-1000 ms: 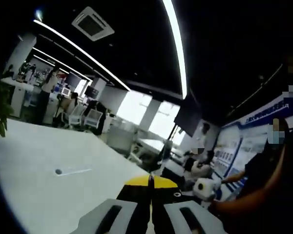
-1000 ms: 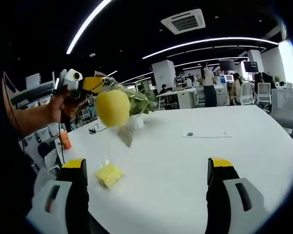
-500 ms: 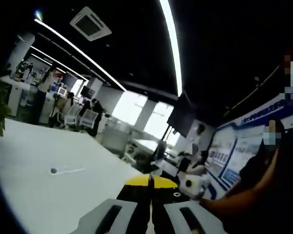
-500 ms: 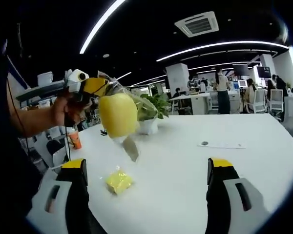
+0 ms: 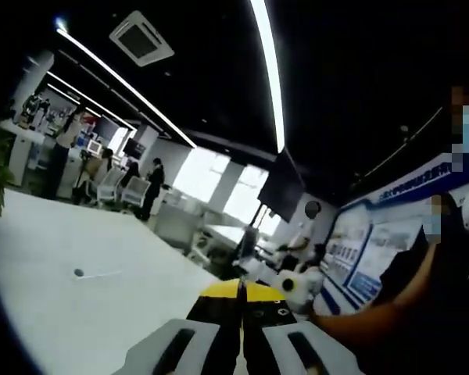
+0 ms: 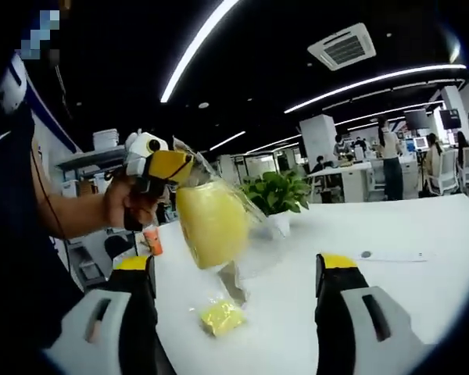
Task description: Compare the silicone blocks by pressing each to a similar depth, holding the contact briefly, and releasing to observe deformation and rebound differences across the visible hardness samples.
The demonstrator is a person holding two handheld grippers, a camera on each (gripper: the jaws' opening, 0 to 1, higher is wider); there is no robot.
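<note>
Left tool (image 6: 189,168) raised above white bench (image 6: 422,305), jaws closed on clear bag holding large yellow silicone block (image 6: 213,223). Small yellow block (image 6: 221,316) lies on bench below. Right tool (image 6: 238,269) jaws wide apart, holding nothing.

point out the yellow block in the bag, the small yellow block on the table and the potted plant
yellow block in the bag (image 6: 213,223): right gripper view, middle of its yellow face.
small yellow block on the table (image 6: 221,316): right gripper view, its top.
potted plant (image 6: 277,193): right gripper view, the green leaves.
</note>
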